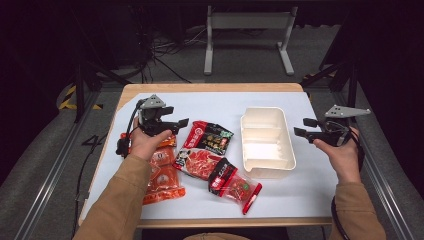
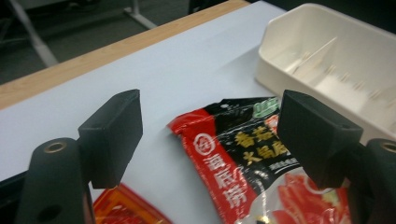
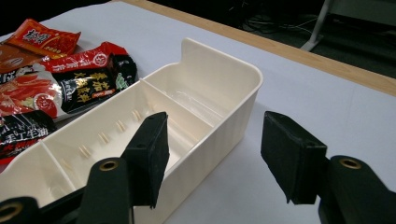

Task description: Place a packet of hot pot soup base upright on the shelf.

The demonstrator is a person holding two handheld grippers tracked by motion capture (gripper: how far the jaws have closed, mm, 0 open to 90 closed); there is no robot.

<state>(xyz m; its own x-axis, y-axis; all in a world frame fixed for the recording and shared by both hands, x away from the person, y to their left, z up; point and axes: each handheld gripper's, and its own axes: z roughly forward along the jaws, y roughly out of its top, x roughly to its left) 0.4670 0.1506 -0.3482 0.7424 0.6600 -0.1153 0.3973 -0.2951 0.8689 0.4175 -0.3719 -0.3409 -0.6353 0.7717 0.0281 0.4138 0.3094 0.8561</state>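
Left gripper (image 1: 172, 123), black and two-jawed, held in the left hand (image 1: 146, 142) above the left part of the table, jaws spread wide with nothing between the pads. Pointed toward a red-and-black printed foil seasoning packet (image 1: 209, 136) lying flat on the white table cover (image 1: 210, 102), just below and ahead of the jaws. Seen along the left gripper view with the packet's (image 2: 243, 163) upper corner between the two black jaws, pads apart from it.

Right gripper (image 1: 301, 127), held in the right hand (image 1: 340, 152) off the right side of the table, jaws likewise parted and empty. Aimed at a cream plastic divided bin (image 1: 289, 150), just beside its right wall. In the right gripper view, bin (image 3: 243, 88) crossed by dividers into compartments, left jaw over its near wall, right jaw beyond it over the cover.

More packets to the bin's left: a red-and-white pictured foil packet (image 1: 197, 162) just below the first, a clear-and-red packet with a black label (image 1: 232, 182) nearer the front edge, and orange-red packets (image 1: 162, 175) partly under the left forearm. All well apart from the right gripper, none inside the bin.
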